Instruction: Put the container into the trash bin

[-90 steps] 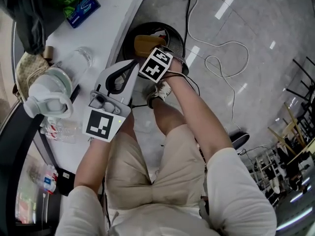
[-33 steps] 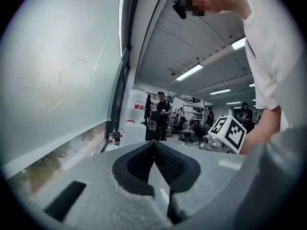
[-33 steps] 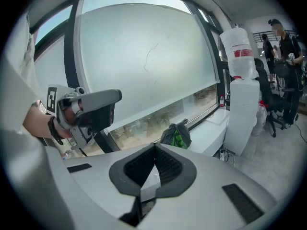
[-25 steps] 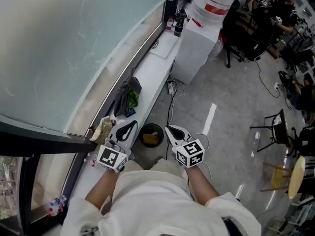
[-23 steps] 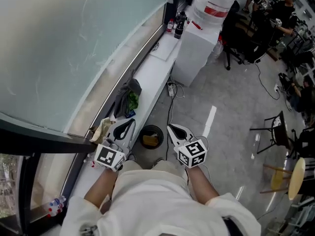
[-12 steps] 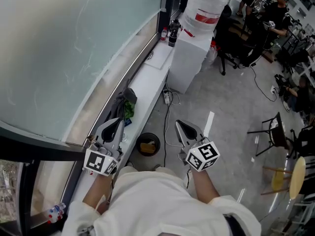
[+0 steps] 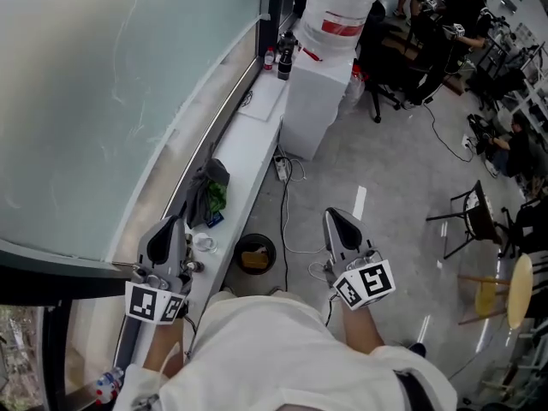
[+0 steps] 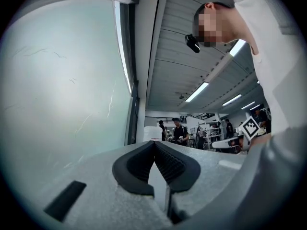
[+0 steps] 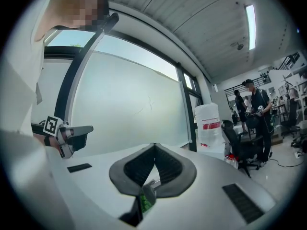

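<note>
The black round trash bin (image 7: 256, 241) stands on the floor beside the white ledge (image 7: 250, 135). A yellow-orange container (image 7: 254, 260) lies inside it. My left gripper (image 7: 168, 224) hangs above the ledge, left of the bin, its jaws shut on nothing. My right gripper (image 7: 332, 216) is over the floor to the bin's right, also shut and empty. In the left gripper view the left gripper (image 8: 154, 142) points level, its pads meeting at the tip. The right gripper (image 9: 154, 145) shows the same in its own view, with the left gripper (image 9: 80, 131) at far left.
On the ledge lie a clear cup (image 7: 204, 243), a dark cloth with a green bag (image 7: 208, 192) and bottles (image 7: 282, 56). A white cabinet with a big jug (image 7: 334, 20) stands beyond. Cables and a power strip (image 7: 281, 168) trail on the floor. Chairs, a stool (image 7: 518, 289) and people are at right.
Both grippers have risen and spread apart, away from the bin. The head view has climbed, so the bin looks smaller and lower. The container stays in the bin.
</note>
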`<state>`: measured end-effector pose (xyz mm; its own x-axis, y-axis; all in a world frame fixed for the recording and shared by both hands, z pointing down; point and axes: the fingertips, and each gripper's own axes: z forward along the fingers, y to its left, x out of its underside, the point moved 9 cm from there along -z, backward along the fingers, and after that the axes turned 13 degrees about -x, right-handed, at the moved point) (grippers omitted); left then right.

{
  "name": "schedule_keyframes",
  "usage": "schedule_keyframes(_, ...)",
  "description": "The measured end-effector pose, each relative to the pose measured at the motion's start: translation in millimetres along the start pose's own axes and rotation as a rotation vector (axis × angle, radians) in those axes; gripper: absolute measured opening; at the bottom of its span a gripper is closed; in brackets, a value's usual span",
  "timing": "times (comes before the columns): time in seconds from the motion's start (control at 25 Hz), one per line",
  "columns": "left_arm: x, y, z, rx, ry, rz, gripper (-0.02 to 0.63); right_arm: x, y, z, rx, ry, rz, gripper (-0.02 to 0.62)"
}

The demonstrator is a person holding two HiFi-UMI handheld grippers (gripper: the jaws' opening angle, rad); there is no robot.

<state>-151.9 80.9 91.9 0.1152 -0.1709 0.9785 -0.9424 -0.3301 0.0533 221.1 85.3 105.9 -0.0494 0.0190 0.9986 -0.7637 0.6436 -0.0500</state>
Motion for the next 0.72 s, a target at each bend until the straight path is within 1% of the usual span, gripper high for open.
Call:
schedule_keyframes(0.2,-2.9,6.2,0.3,0.011,-0.001,0.013,0.017,-13.9,3.7,-3.4,0.039,-0.011,-0.04,0.002)
schedule_keyframes(0.36,-0.2,7.0,7.9,0.031,0.0,-0.006,0.017,-13.9,6.2,2.1,0.053,-0.015,-0.035,0.002)
schedule_keyframes(0.52,-3.6,8.8,11.3,0.05,-0.011,-0.002,0.017,-10.8,11.9,9.2,0.048,-0.01,-0.028,0.002)
schedule_keyframes(0.72,-6.0,15.0,4.7,0.045,-0.005,0.005,0.017,-6.8,20.5,19.3,0.03,-0.002,-0.02,0.002)
